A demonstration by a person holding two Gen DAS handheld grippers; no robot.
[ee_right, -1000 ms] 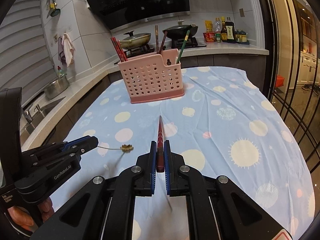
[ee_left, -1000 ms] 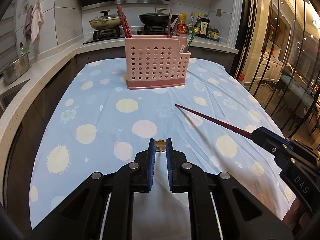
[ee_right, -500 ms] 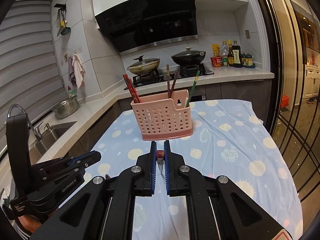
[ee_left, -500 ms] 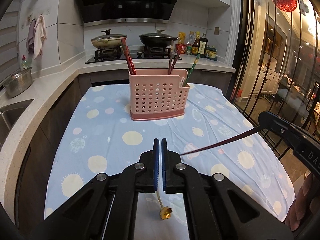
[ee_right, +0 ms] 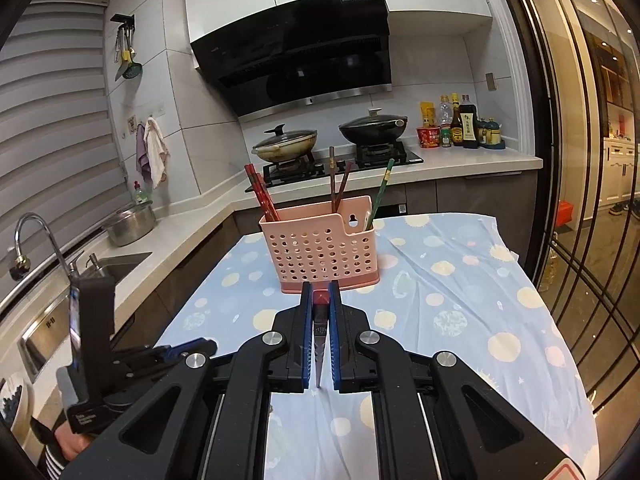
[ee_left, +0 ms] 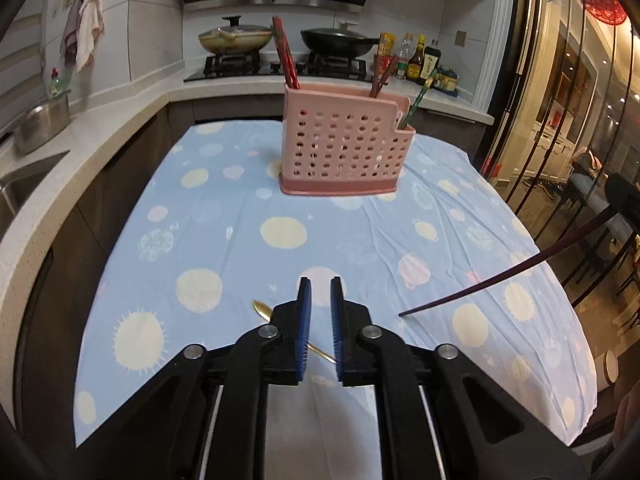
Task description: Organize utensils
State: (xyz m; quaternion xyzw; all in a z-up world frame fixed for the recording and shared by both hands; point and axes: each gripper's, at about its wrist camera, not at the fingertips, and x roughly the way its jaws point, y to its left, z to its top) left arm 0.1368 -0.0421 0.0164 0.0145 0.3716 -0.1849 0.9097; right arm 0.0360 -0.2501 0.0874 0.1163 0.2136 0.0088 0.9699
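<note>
**Risk Assessment: Released Spoon, Clamped Chopstick**

Jaws of the left gripper [ee_left: 320,320] stand slightly apart and have just been opening; nothing is pressed between the pads. A gold spoon [ee_left: 262,309] lies on the tablecloth [ee_left: 224,216] beneath that gripper, its handle crossing under the gap and its bowl to the left. Whether the handle touches a pad cannot be confirmed, since the fingers cover part of it. The right gripper [ee_right: 321,330] is closed on a dark red chopstick [ee_right: 319,344], held near its thick end, with the thin end trailing well outside the grip.

Hazards, nearest first:

1. Spoon retrieval. The thin, flat handle rests on soft cloth. A shallow approach is likely to snag fabric or push the spoon aside.
2. Chopstick slip. With the grip so close to one end, the long free length can pivot between the pads during any quick reorientation.
3. Insertion. The pink holder [ee_right: 320,248] stands well apart, further up the table, already containing several chopsticks. A misaligned tip may strike the rim, foul those chopsticks, or tip the light holder.
</note>
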